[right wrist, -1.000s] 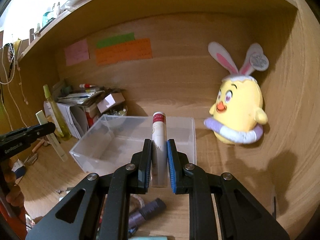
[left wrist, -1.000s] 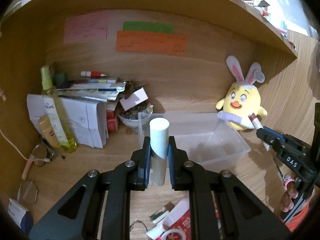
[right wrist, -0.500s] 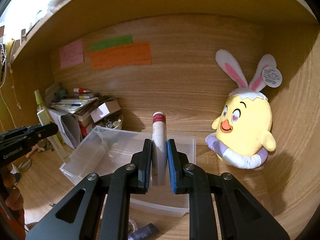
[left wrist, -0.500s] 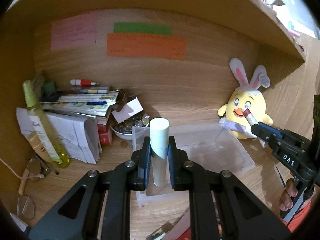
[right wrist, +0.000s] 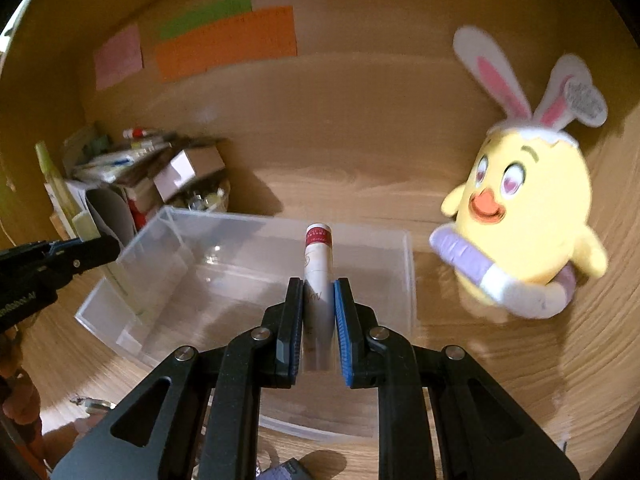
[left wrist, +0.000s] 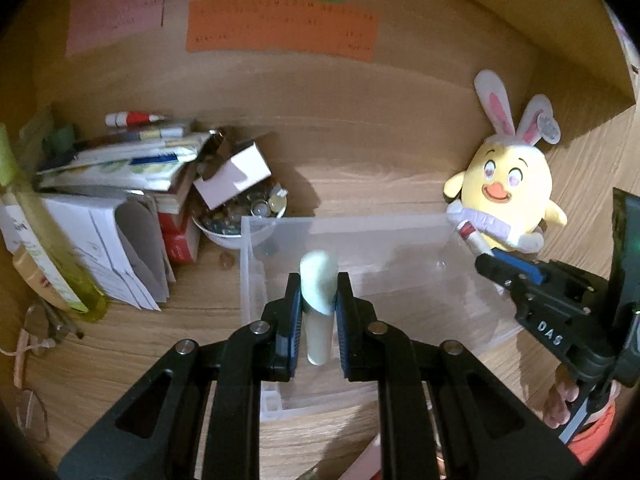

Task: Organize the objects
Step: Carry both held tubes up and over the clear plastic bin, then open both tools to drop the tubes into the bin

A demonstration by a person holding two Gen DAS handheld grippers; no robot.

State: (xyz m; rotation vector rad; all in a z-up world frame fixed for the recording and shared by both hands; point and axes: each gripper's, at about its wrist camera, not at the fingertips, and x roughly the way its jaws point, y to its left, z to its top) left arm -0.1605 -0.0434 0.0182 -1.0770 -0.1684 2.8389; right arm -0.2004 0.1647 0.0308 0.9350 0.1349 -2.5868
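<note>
My left gripper [left wrist: 318, 280] is shut on a pale green tube with a white cap [left wrist: 318, 284], held upright over the near left part of a clear plastic box [left wrist: 400, 240]. In the right wrist view my right gripper [right wrist: 319, 284] is shut on a white tube with a red band [right wrist: 318, 264], hanging over the same clear plastic box [right wrist: 180, 240]. The right gripper [left wrist: 508, 268] also shows at the right of the left wrist view, near the box's right end. In the right wrist view the left gripper [right wrist: 92, 250] enters from the left edge.
A yellow plush chick with bunny ears [right wrist: 528, 220] sits right of the box against the wooden wall. Left of the box stand a bowl of small items [left wrist: 240, 220], a pile of papers and books [left wrist: 120, 168] and a yellow spray bottle [left wrist: 44, 248]. Coloured notes [left wrist: 280, 28] are stuck on the back wall.
Both grippers have moved forward and down towards the box with their tubes still held. The box and the plush chick now look larger and nearer.
</note>
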